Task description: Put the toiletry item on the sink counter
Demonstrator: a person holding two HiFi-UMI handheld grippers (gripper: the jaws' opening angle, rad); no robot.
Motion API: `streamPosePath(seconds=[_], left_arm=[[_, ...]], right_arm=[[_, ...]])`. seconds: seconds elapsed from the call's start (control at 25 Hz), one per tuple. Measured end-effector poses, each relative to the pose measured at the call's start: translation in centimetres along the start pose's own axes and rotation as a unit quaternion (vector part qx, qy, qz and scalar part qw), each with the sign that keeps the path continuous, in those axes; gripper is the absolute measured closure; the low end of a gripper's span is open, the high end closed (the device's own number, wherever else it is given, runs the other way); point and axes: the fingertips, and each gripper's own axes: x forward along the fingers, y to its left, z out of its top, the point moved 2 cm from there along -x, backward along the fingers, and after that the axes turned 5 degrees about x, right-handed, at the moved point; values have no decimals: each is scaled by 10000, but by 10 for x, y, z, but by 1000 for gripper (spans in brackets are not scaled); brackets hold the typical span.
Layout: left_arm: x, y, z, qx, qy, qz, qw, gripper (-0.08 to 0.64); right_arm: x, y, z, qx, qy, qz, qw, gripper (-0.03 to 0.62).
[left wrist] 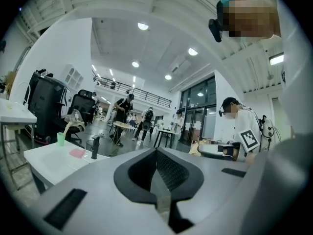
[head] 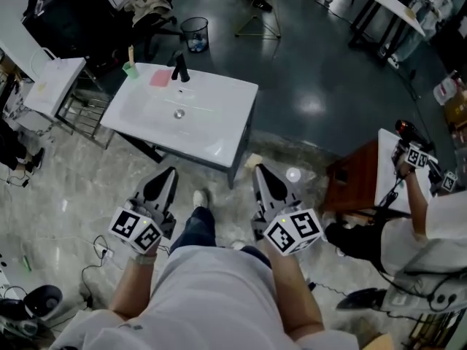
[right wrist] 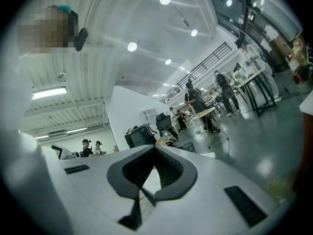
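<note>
Looks like the approach step: left gripper (head: pixel 170 171) and right gripper (head: pixel 260 168) both clenched, empty, sink (head: pixel 219 117) at 11 o'clock. Next: open up, grab something.

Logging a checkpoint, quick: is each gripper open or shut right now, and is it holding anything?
Left gripper: shut, nothing between its jaws.
Right gripper: shut, nothing between its jaws.
</note>
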Motion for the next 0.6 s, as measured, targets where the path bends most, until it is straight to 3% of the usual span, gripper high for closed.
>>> streamPosePath(seconds=[0.6], left_arm=[[103, 156, 18, -132, 68, -550, 9984, 543]], right_arm=[[156, -45, 3, 161, -155, -675, 9975, 571]])
